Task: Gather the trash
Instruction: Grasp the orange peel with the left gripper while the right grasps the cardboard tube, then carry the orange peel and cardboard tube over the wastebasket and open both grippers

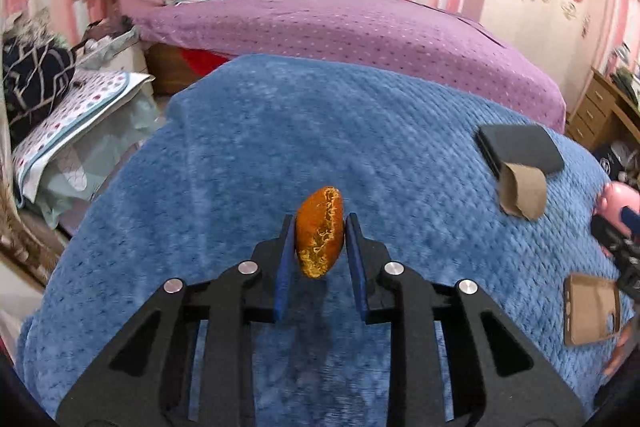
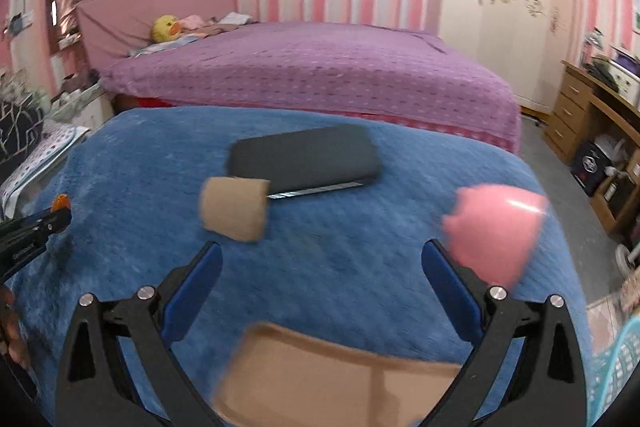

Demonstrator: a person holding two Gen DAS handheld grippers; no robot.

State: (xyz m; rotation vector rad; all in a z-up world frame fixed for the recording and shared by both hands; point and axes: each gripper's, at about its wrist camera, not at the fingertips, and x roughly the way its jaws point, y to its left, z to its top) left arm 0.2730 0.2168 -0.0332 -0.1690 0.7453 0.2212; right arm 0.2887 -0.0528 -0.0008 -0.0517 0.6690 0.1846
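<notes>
While left jaws clench the orange peel [image 1: 319, 233] mid-blanket [image 1: 240, 147], right jaws gape — cardboard [image 2: 340, 383] beneath.

Lighting is even, indoor, moderately bright. Both views show strong fisheye bending and dark vignetted corners. The right wrist view is motion-blurred, notably the pink object [image 2: 496, 227] and cardboard piece [image 2: 340, 383]; glare streaks the pink object.

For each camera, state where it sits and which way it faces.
Left wrist: on the left gripper, looking along its fingers, which pinch an orange peel above the blue blanket.
Right wrist: on the right gripper, jaws wide, over flat cardboard.
Shared: cardboard tube, dark case, purple bed.
</notes>
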